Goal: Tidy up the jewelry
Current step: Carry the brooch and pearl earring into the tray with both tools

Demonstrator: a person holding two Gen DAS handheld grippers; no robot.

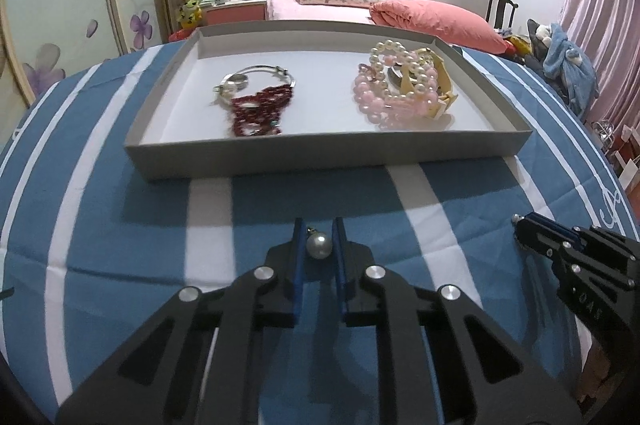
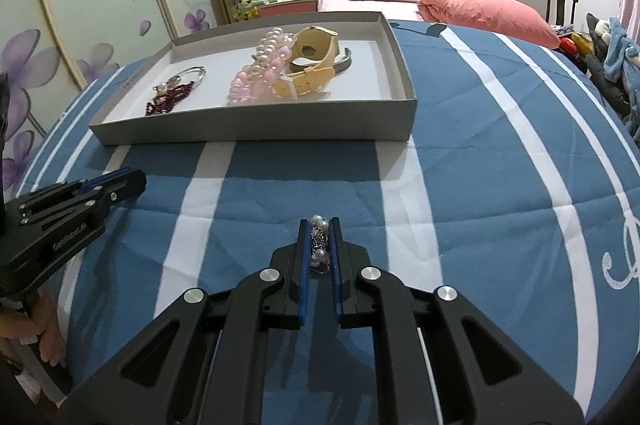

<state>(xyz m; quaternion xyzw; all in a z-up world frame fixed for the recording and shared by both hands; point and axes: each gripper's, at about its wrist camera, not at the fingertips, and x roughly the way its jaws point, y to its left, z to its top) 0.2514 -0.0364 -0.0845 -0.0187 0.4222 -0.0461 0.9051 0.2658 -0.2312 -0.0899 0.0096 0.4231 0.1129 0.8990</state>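
A shallow grey tray (image 1: 320,157) stands on the blue striped cloth; it also shows in the right wrist view (image 2: 256,133). In it lie a dark red bead necklace (image 1: 258,111) with a silver bangle (image 1: 260,75), and a pile of pink and white pearl bracelets (image 1: 394,85) with a cream watch (image 2: 316,69). My left gripper (image 1: 319,239) is shut on a single pearl earring (image 1: 319,245) just above the cloth. My right gripper (image 2: 320,243) is shut on a pearl and crystal piece (image 2: 321,241). Each gripper shows in the other's view, the right (image 1: 520,225) and the left (image 2: 136,181).
The cloth (image 1: 120,225) covers a round table (image 2: 500,185). A bed with pink pillows (image 1: 436,17), a wardrobe with flower doors (image 1: 60,17) and a chair with clothes (image 1: 568,61) stand behind.
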